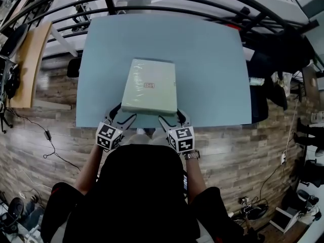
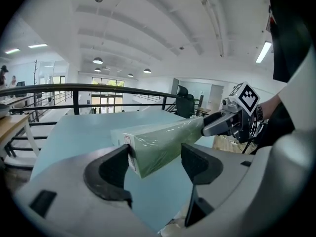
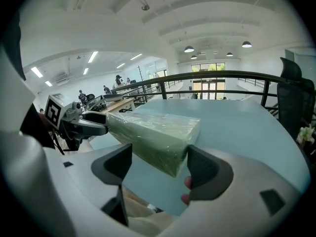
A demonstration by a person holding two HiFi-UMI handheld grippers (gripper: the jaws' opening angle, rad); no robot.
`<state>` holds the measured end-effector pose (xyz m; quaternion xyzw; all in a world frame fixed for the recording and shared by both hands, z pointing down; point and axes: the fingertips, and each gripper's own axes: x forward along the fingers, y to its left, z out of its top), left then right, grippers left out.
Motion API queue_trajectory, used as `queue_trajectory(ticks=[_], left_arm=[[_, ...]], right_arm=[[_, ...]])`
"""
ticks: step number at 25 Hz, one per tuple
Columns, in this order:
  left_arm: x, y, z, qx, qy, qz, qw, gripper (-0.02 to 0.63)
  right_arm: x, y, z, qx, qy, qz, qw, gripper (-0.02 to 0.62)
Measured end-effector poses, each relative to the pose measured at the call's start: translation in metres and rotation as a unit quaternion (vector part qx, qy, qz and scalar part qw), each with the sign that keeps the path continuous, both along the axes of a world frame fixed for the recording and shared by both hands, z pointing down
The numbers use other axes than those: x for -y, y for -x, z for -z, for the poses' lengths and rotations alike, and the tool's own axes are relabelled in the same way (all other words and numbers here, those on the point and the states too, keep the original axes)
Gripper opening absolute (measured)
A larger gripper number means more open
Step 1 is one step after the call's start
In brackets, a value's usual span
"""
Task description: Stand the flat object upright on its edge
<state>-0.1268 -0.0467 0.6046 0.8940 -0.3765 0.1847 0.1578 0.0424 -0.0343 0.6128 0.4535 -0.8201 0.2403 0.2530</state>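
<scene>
One flat wrapped box (image 1: pixel 149 87) lying on one pale-blue worktop (image 1: pixel 212 75), left tongs (image 1: pixel 123 114) wide around its near-left corner, right tongs (image 1: pixel 172 116) wide around its near-right corner, neither pair clamping.

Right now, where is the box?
In the head view, the box is at the middle of the blue table, its near corners between the left gripper and the right gripper.
</scene>
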Motion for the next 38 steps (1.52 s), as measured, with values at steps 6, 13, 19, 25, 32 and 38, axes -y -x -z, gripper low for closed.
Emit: queue_trajectory(ticks=[6, 13, 19, 25, 32, 38], left_arm=[[0.002, -0.004, 0.019, -0.015, -0.018, -0.004, 0.9997, 0.313], [0.003, -0.008, 0.036, -0.019, -0.039, -0.008, 0.999, 0.313], [0.002, -0.013, 0.051, -0.021, -0.056, -0.011, 0.9982, 0.314], [0.004, -0.02, 0.063, -0.028, -0.066, -0.01, 0.9974, 0.313], [0.005, -0.018, 0.075, -0.034, -0.076, -0.012, 0.9964, 0.313], [0.007, -0.018, 0.082, -0.038, -0.084, -0.015, 0.9956, 0.313]], right_arm=[[0.009, -0.004, 0.018, 0.001, -0.025, -0.01, 1.0, 0.322], [0.01, -0.008, 0.035, 0.0, -0.045, -0.009, 0.999, 0.322], [0.008, -0.014, 0.048, -0.004, -0.061, -0.012, 0.998, 0.324], [0.008, -0.02, 0.062, 0.007, -0.073, -0.019, 0.997, 0.324], [0.007, -0.018, 0.078, 0.03, -0.085, -0.027, 0.996, 0.323], [0.01, -0.02, 0.089, 0.047, -0.094, -0.029, 0.994, 0.325]])
